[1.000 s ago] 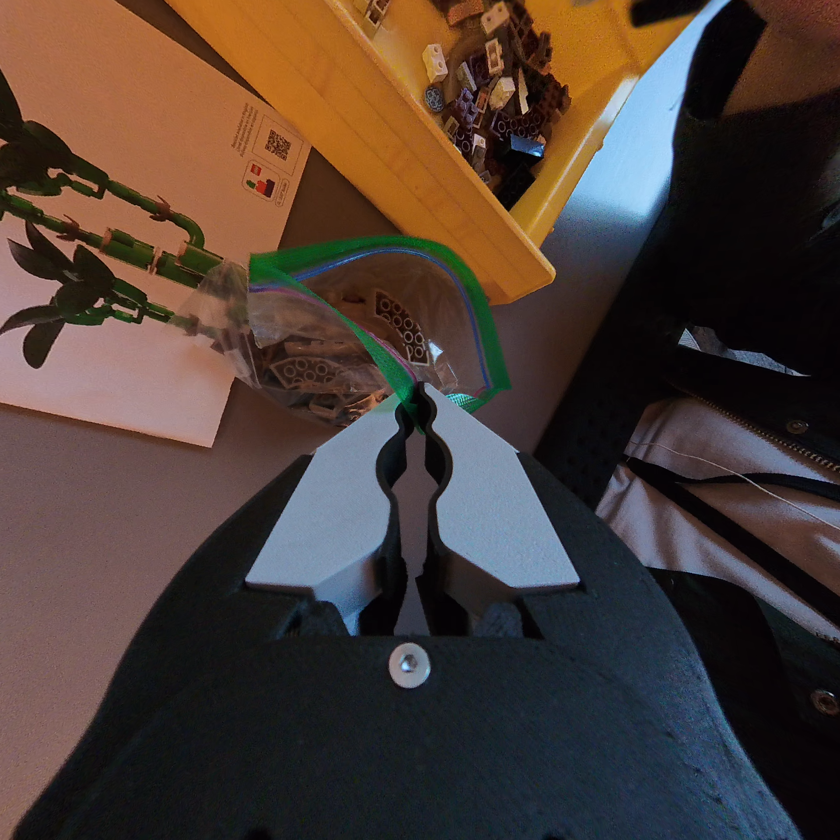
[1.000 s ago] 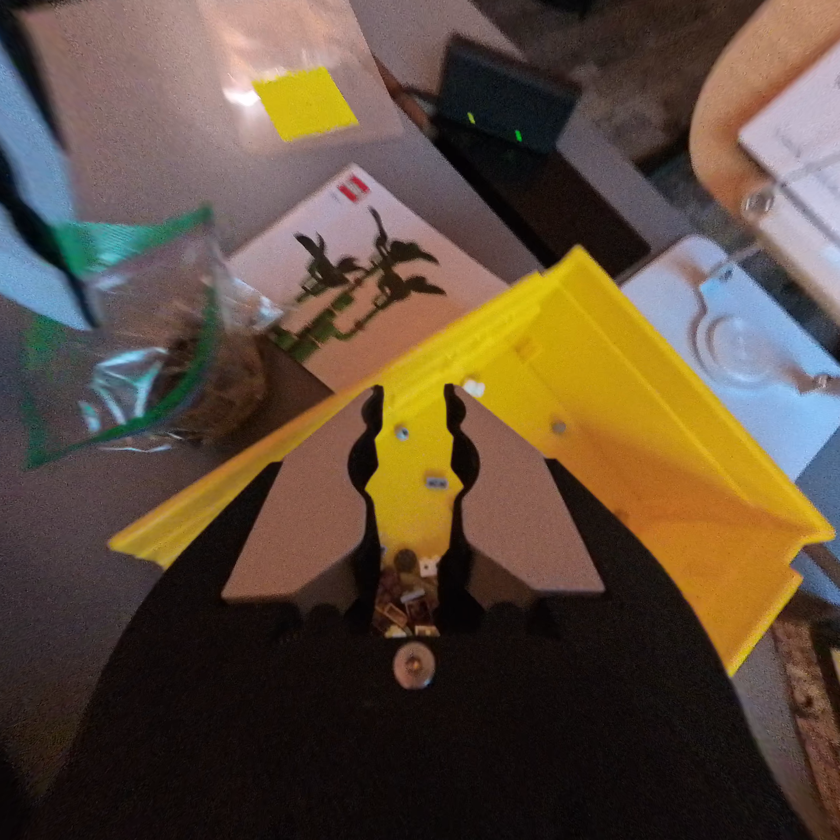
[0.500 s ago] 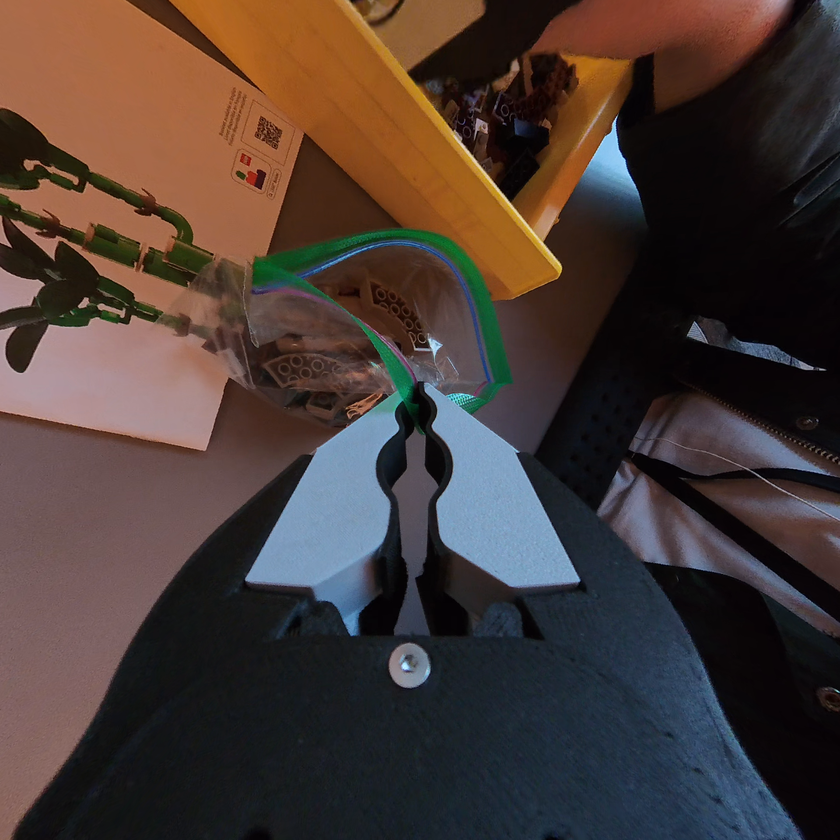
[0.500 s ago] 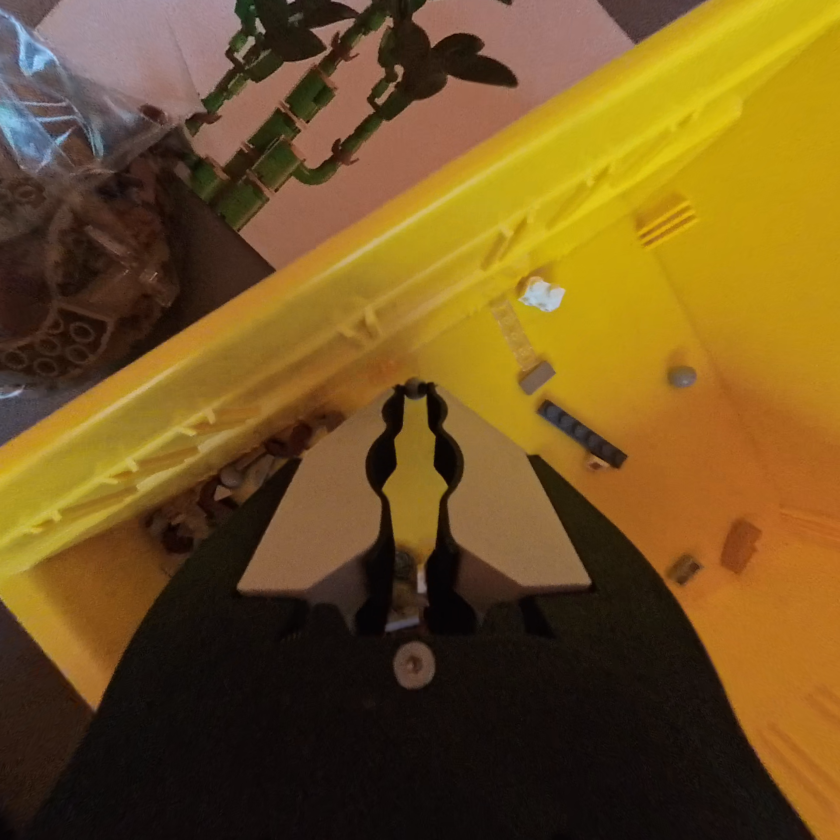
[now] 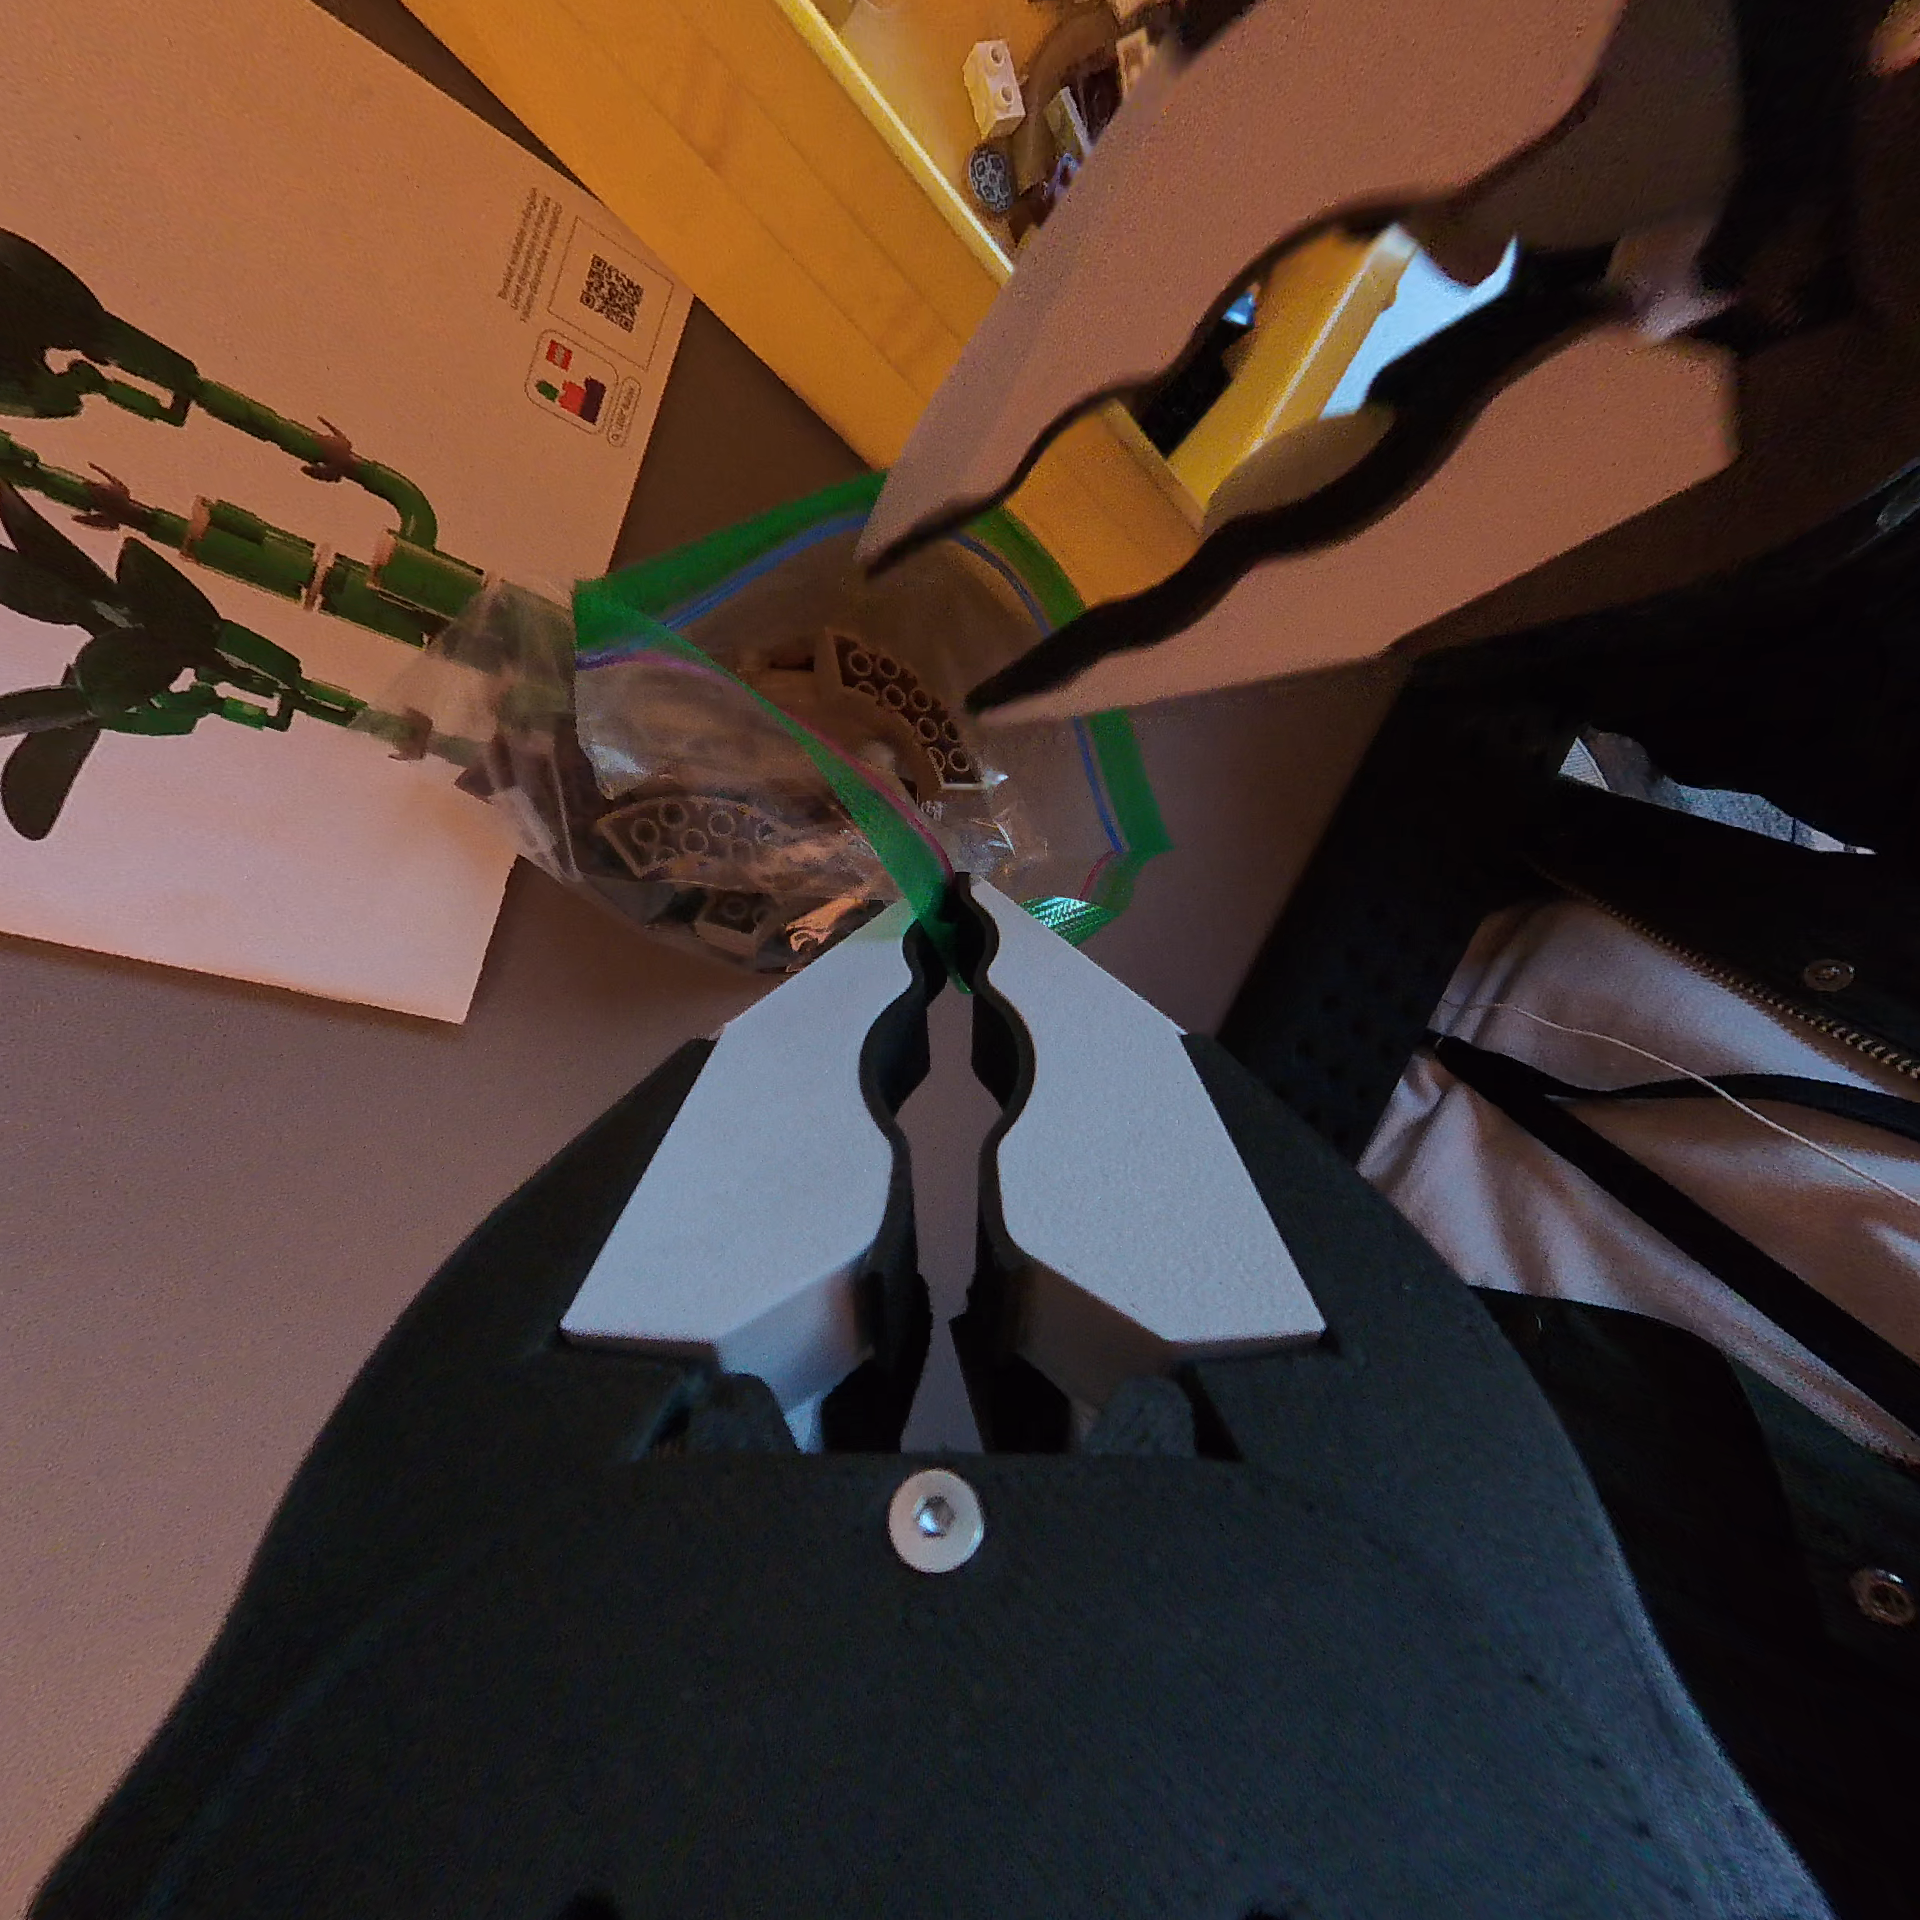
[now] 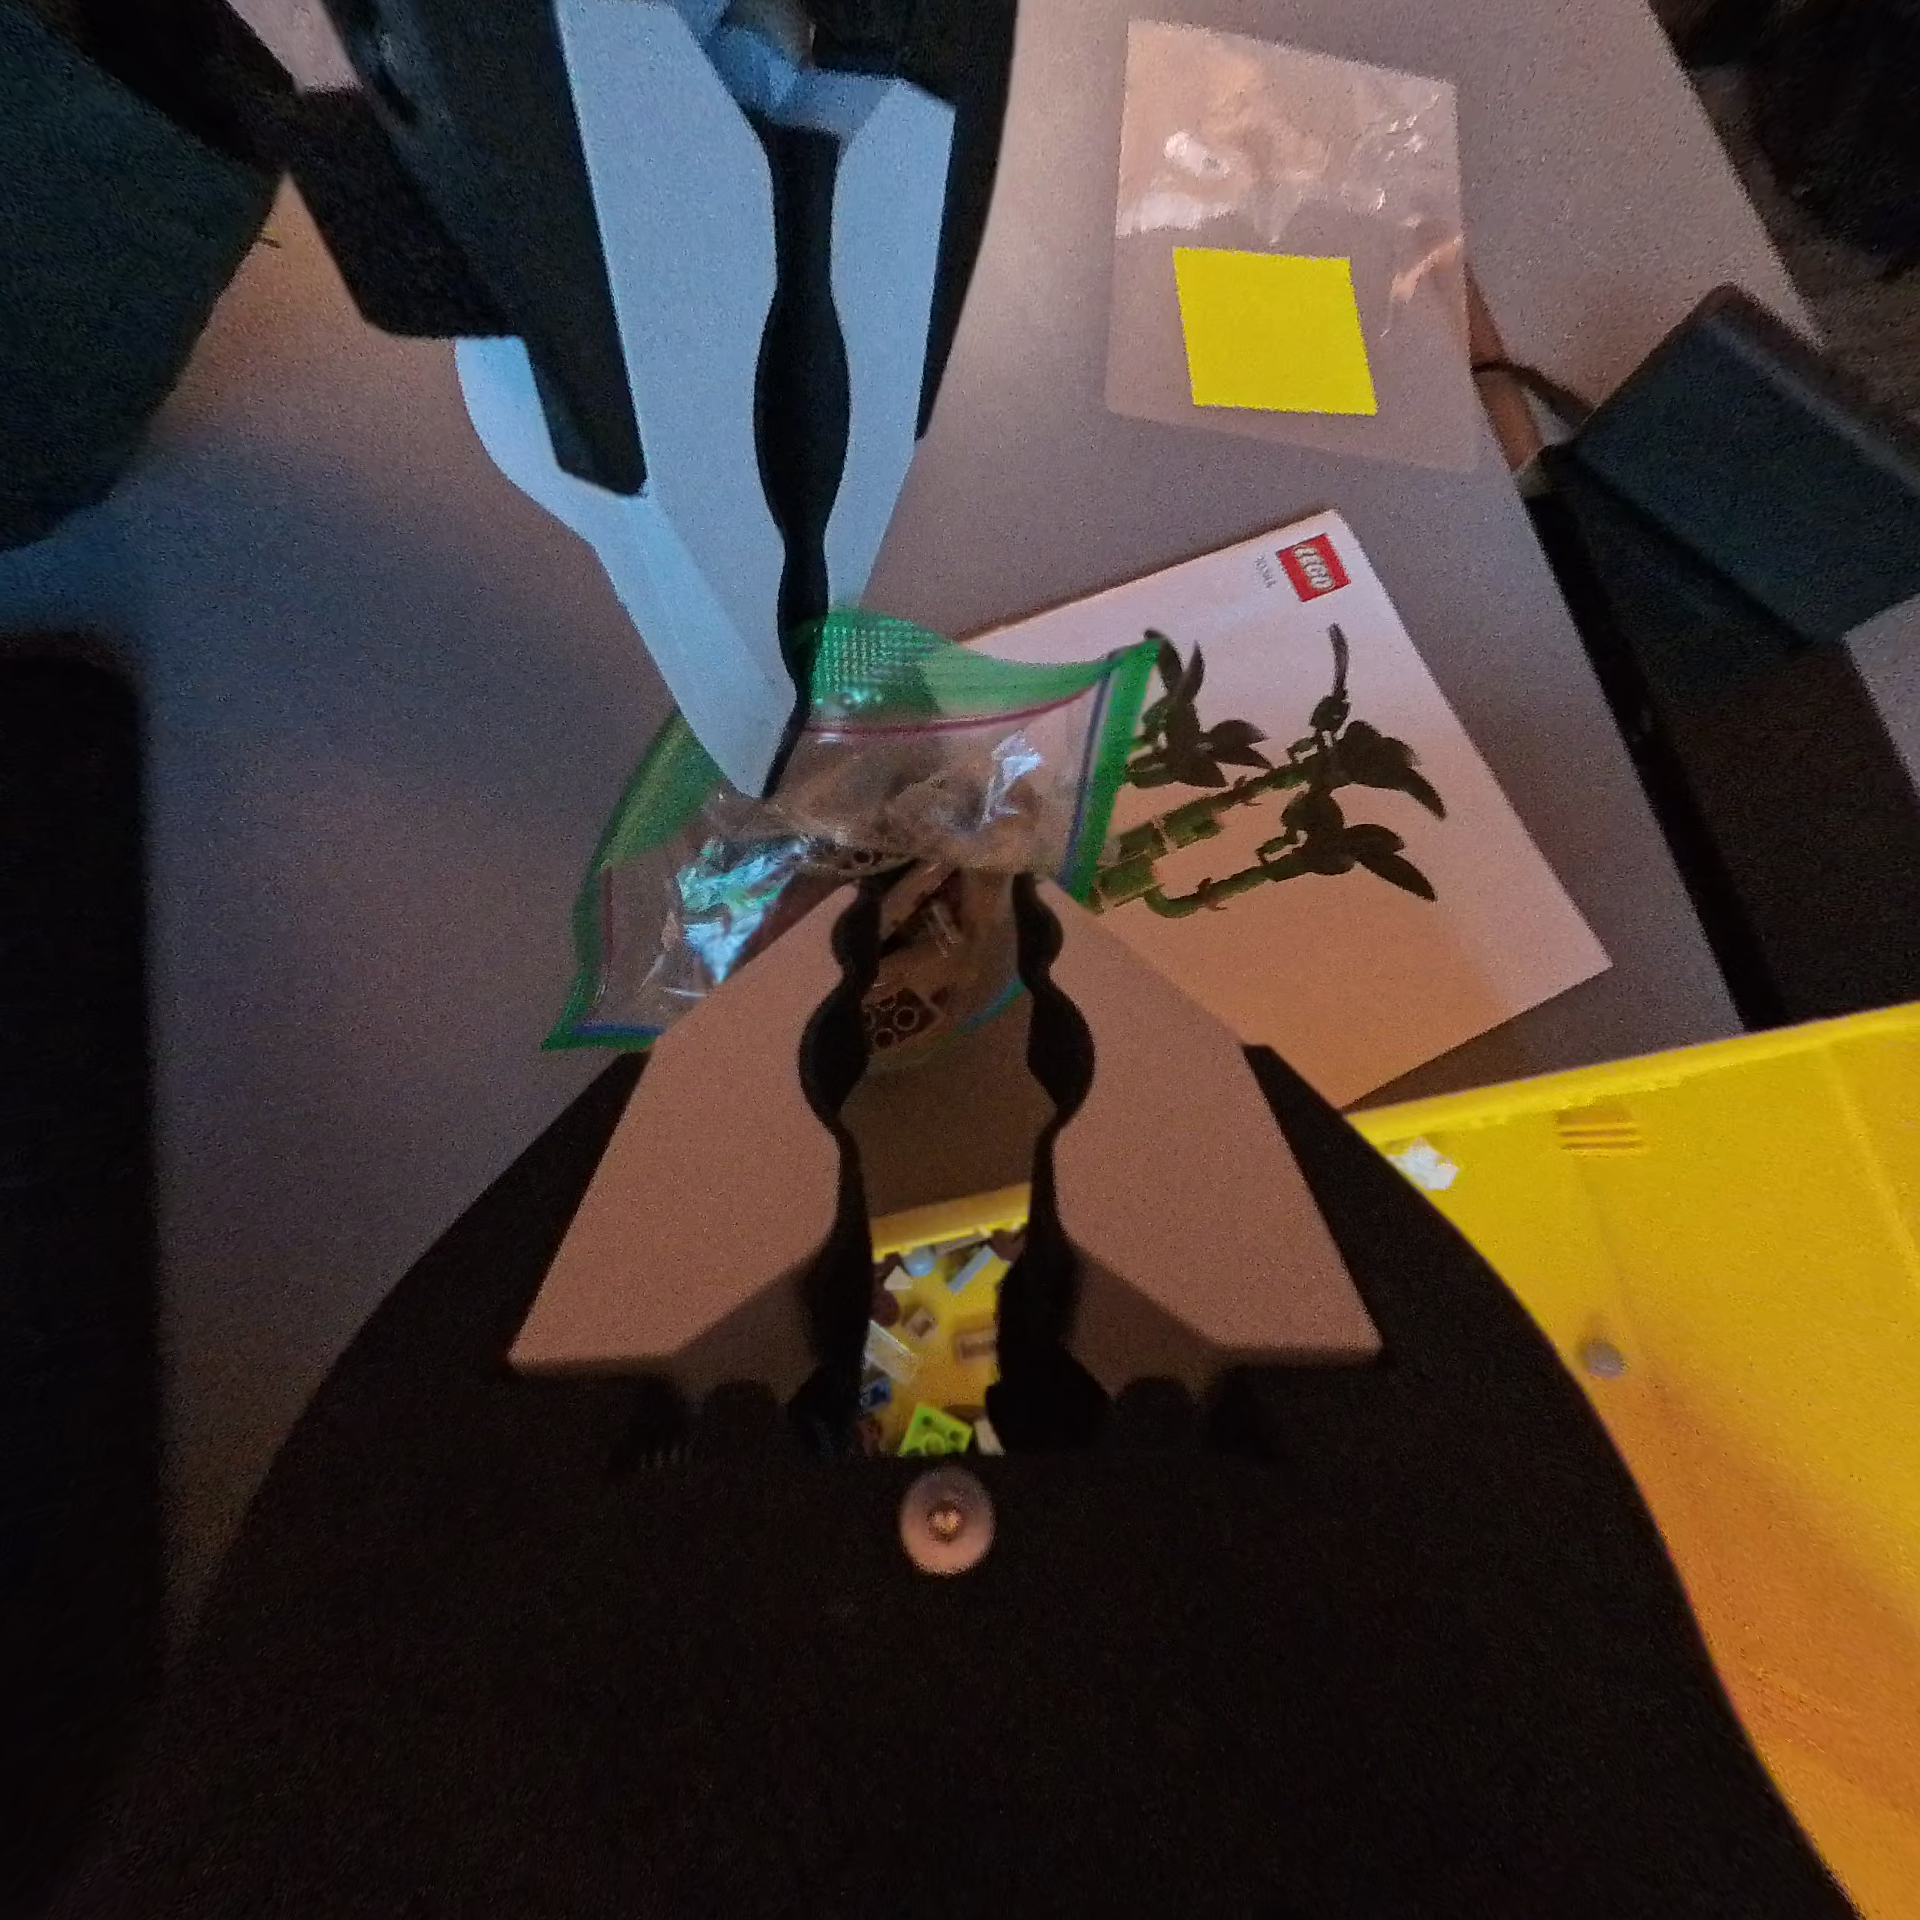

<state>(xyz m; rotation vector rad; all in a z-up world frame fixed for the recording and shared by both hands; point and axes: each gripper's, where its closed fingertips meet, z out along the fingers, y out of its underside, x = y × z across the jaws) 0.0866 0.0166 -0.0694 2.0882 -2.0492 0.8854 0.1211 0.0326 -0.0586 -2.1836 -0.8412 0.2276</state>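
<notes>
Left tongs (image 5: 958, 928): my jaws are pinched tight on the green zip edge of the plastic bag (image 5: 790, 769), holding its mouth up.
Right tongs (image 6: 940, 899): my jaws stand apart with nothing between them, tips just over the bag's mouth.
Bag: clear, holding dark bricks, above the grey table (image 5: 208, 1195).
Nearby: booklet (image 6: 1351, 831) beyond the bag, yellow bin (image 6: 1714, 1299) beside it.

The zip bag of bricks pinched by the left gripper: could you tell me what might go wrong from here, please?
1. The left gripper pinches only the zip bag rim; the brick-filled bag could slip or tear.
2. The open right gripper, at the bag mouth, might snag the film rather than enter cleanly.
</notes>
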